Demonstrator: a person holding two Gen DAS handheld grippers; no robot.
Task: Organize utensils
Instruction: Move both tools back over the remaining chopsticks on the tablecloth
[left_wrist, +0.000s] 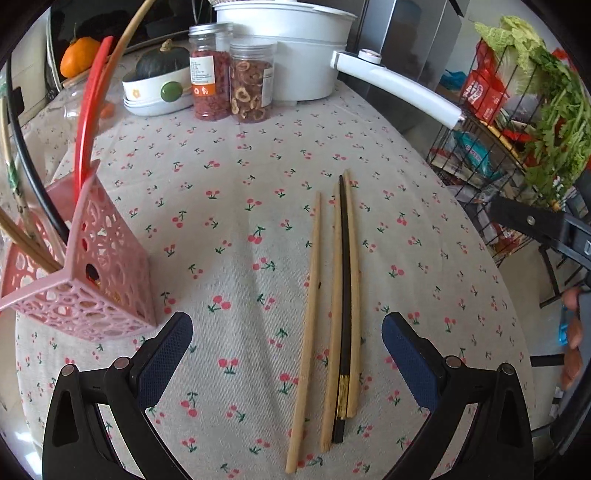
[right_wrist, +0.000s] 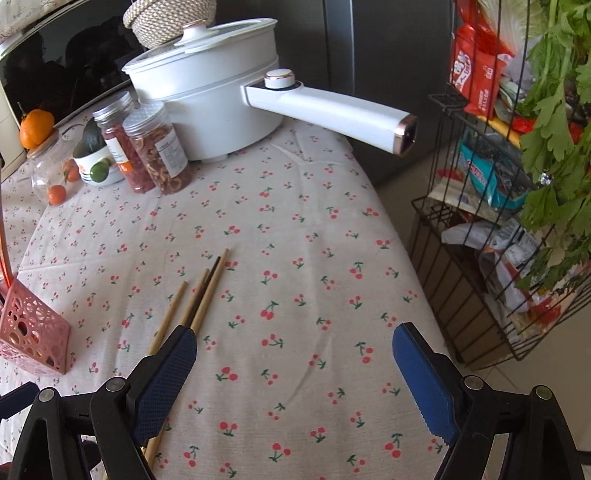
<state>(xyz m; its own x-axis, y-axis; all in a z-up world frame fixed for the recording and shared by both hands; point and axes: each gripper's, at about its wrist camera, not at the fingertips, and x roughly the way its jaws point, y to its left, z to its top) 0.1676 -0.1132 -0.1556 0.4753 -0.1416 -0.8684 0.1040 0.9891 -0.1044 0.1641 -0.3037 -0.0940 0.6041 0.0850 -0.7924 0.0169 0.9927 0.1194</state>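
Both the left gripper (left_wrist: 287, 332) and right gripper (right_wrist: 294, 345) hung wide open and empty over the cherry-print tablecloth (left_wrist: 229, 177), where four chopsticks (left_wrist: 341, 314) lay side by side, apparently awaiting transfer to the pink holder (left_wrist: 96, 280) nearby.

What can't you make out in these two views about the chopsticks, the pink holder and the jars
- Chopsticks: near ends hidden in the right wrist view behind the right gripper's left finger.
- Pink holder: contents screened by its lattice wall; left side cut by the frame edge.
- Jars' labels: too small to read.
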